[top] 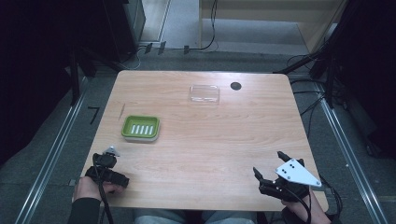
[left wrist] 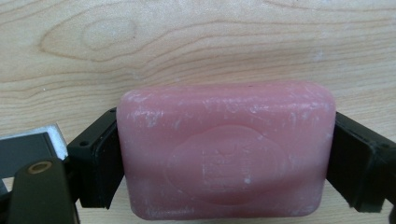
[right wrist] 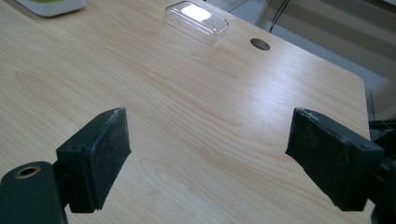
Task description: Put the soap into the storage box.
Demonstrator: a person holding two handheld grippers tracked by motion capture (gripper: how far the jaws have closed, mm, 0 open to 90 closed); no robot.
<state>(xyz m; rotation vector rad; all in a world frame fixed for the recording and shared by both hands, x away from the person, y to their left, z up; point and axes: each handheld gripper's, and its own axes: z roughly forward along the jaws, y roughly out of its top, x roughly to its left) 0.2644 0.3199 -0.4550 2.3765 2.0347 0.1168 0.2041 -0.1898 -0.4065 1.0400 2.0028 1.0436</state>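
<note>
A pink bar of soap [left wrist: 224,140] lies on the wooden table [left wrist: 187,42], and my left gripper [left wrist: 226,158] is shut on it, a black pad pressed against each short end. In the high view the left gripper [top: 108,161] points down at the table's near left corner, and the soap is hidden under it. My right gripper [top: 268,163] rests near the front right edge. Its jaws stand wide open over bare wood, with nothing between them [right wrist: 210,154].
A green soap dish [top: 126,128] with a white slotted insert sits left of centre, a little beyond the left gripper. A clear plastic lid [top: 204,93] lies at the back middle, beside a dark round hole [top: 236,86]. The right gripper view shows the lid [right wrist: 196,21] and the dish [right wrist: 51,5] far off.
</note>
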